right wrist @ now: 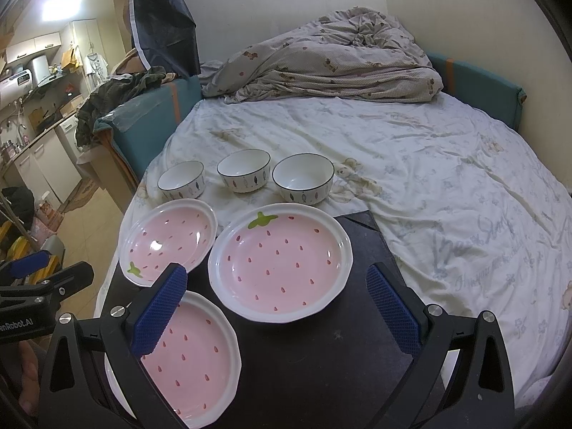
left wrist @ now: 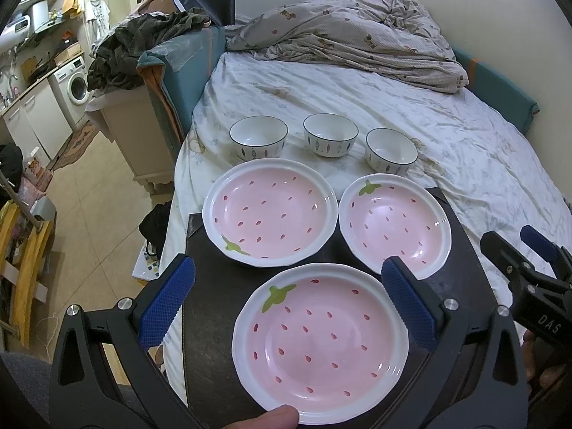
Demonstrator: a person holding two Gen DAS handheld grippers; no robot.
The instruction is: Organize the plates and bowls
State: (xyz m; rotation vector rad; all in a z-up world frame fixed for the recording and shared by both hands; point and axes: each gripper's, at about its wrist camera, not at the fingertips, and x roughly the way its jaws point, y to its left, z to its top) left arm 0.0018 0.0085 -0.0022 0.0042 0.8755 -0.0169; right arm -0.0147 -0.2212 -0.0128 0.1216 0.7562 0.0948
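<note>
Three pink strawberry plates lie on a black mat [left wrist: 207, 286]. The near plate [left wrist: 321, 343] sits just below and ahead of my left gripper [left wrist: 289, 304], which is open and holds nothing. A fingertip [left wrist: 268, 418] rests by its front rim. The left plate [left wrist: 270, 212] and the right plate [left wrist: 395, 223] lie further back. Three white bowls [left wrist: 258, 137], [left wrist: 330, 134], [left wrist: 391, 150] stand in a row on the sheet behind. My right gripper [right wrist: 277, 311] is open and empty, above the mat between the near plate [right wrist: 193, 354] and the right plate [right wrist: 280, 262].
The mat lies at the bed's near left corner. The white sheet [right wrist: 447, 186] spreads to the right, and a rumpled duvet [right wrist: 321, 68] lies at the back. Left of the bed the edge drops to a tiled floor [left wrist: 96, 193] with a cabinet and clutter.
</note>
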